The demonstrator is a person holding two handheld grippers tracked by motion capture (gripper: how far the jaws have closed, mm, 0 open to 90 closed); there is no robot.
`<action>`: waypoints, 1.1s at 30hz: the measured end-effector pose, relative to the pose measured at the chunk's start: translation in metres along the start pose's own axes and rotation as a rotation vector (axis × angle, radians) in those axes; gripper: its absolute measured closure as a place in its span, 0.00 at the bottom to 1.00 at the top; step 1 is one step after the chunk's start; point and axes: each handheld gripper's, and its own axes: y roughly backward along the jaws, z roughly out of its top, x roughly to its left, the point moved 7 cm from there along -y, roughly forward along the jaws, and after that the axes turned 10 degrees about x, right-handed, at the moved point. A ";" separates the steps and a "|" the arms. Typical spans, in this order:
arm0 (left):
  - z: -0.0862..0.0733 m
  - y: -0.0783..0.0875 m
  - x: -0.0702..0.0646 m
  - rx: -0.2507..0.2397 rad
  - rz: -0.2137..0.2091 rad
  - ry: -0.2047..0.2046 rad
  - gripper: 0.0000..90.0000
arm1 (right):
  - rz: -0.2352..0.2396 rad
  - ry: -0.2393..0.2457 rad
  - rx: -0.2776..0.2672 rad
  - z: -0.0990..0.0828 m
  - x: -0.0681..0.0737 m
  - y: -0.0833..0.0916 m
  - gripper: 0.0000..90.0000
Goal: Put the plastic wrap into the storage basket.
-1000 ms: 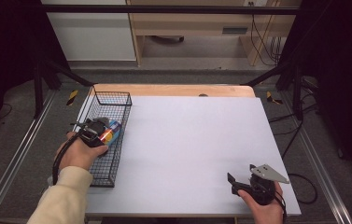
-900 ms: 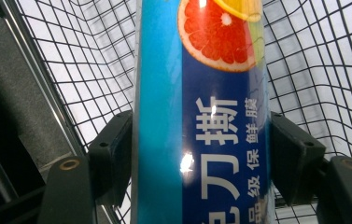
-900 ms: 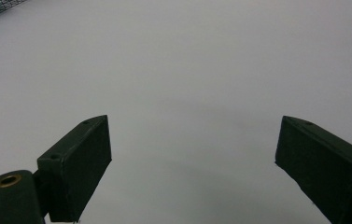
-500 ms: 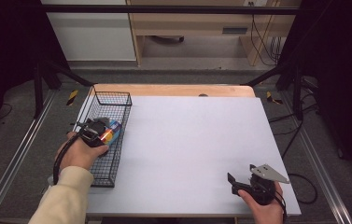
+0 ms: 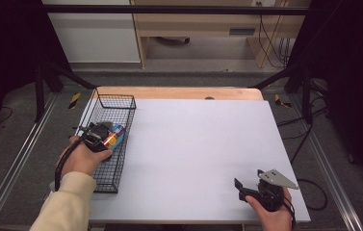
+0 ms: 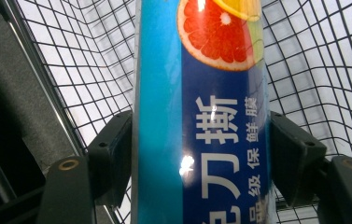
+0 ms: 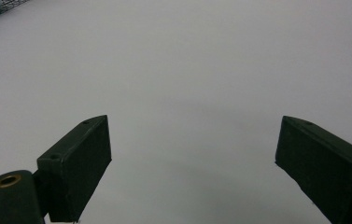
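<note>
A white table (image 5: 193, 154) fills the middle. At nine o'clock a black wire basket (image 5: 121, 103) sits along its left edge. Over the basket, the left gripper (image 5: 103, 136) is closed on a blue and orange box (image 5: 113, 138). At five o'clock the right gripper (image 5: 246, 190) rests near the table's front edge.

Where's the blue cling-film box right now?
The blue box sits in the wire basket at the table's left edge in the high view, with the left gripper closed on its sides.
</note>
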 end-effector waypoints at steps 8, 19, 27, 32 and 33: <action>-0.001 0.000 0.001 -0.043 0.023 -0.031 0.24 | 0.004 0.000 0.003 0.000 0.000 0.000 0.12; -0.005 0.027 -0.010 -0.251 0.055 -0.057 0.08 | 0.001 0.000 -0.005 0.000 -0.001 0.001 0.11; -0.005 0.070 -0.045 -0.573 0.004 -0.111 0.08 | -0.008 -0.003 -0.008 0.001 -0.003 0.002 0.11; -0.003 0.087 -0.089 -0.765 -0.089 -0.175 0.08 | -0.012 0.008 -0.011 0.001 -0.001 0.002 0.11; -0.002 0.088 -0.098 -0.788 -0.100 -0.195 0.08 | -0.013 0.010 -0.008 0.001 -0.001 0.001 0.10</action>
